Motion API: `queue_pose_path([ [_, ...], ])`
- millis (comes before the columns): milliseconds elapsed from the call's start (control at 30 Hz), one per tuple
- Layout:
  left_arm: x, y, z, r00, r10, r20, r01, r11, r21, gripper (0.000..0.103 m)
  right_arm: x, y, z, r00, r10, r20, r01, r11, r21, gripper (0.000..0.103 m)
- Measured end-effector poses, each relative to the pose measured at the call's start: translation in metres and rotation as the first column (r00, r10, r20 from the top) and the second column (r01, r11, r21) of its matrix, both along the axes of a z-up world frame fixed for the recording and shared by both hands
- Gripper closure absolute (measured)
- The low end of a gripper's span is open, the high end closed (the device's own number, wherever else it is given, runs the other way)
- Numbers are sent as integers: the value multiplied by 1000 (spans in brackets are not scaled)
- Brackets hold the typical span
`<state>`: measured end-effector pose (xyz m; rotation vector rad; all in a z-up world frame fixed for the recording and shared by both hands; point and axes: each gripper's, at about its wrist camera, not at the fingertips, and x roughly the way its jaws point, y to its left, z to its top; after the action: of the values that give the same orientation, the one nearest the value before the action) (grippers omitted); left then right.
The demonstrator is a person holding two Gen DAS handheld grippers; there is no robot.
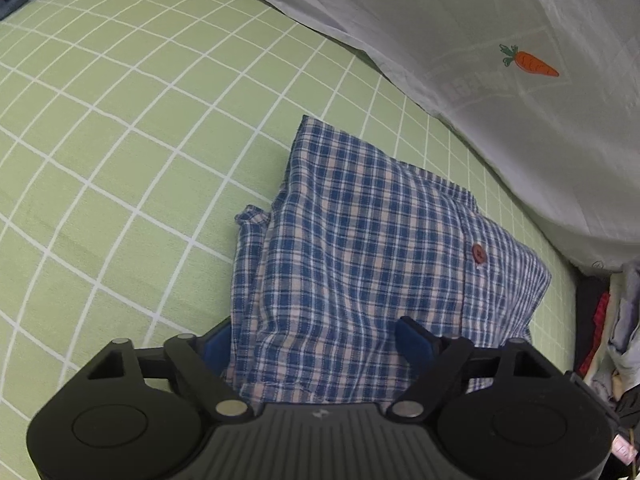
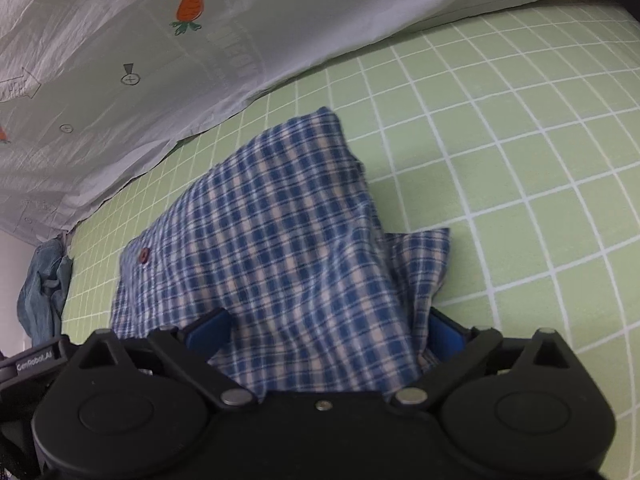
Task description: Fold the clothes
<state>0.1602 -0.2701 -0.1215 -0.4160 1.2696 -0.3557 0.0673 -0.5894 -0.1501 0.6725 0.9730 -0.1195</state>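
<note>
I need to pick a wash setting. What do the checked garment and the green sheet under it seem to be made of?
The checked garment looks like thin woven cotton, matte: it creases softly and has a red button. The green sheet looks like smooth matte cotton or a blend; the pictures leave that open.

Bedroom: checked bedsheet, carrot-print quilt

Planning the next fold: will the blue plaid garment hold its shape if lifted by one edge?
Probably not. The plaid garment looks thin and already creases and sags where it runs between the gripper fingers, so it should droop. Likely light; the folded layers may slide apart on the green sheet.
</note>
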Motion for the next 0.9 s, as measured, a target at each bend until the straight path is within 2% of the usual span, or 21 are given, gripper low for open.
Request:
queue_pose_path([
  [33, 0, 1, -2, 1000, 15, -16, -16, 999, -41, 41, 2, 5, 0, 1000, 15, 5, -15, 1000, 6, 6],
  [67, 0, 0, -6, 999, 29, -32, -31, 996, -80, 45, 4, 10, 0, 1000, 30, 9, -30, 999, 11, 8],
  [100, -1, -1, -8, 999, 40, -37, -44, 994, -102, 54, 6, 15, 0, 999, 45, 14, -45, 999, 17, 13],
  [133, -3, -2, -11, 998, 51, -41, -56, 991, -122, 65, 8, 19, 1, 998, 59, 19, -59, 998, 22, 22],
  [167, -5, -4, -11, 998, 54, -41, -59, 990, -129, 70, 8, 24, 2, 997, 68, 18, -69, 998, 16, 28],
  [233, -9, -9, -6, 999, 35, -26, -38, 991, -132, 84, 6, 29, 4, 996, 84, 31, -85, 996, 38, 68],
  [267, -11, -11, -2, 1000, 22, -16, -24, 991, -134, 85, 3, 30, 6, 995, 88, 46, -91, 994, 62, 70],
  [400, -25, -19, 13, 999, -32, 17, 34, 989, -146, 88, -13, 38, 17, 993, 97, 60, -99, 994, 35, 75],
  [633, -64, -36, 29, 993, -118, 30, 121, 980, -160, 88, -69, 38, 36, 998, 5, 68, -7, 1000, 26, 76],
  [800, -95, -61, 32, 974, -228, 17, 227, 956, -188, 88, -124, 27, 48, 994, -91, 64, 91, 996, -8, 76],
  [900, -111, -89, 34, 952, -307, 16, 304, 930, -208, 89, -154, 16, 57, 987, -152, 55, 155, 987, -45, 76],
])
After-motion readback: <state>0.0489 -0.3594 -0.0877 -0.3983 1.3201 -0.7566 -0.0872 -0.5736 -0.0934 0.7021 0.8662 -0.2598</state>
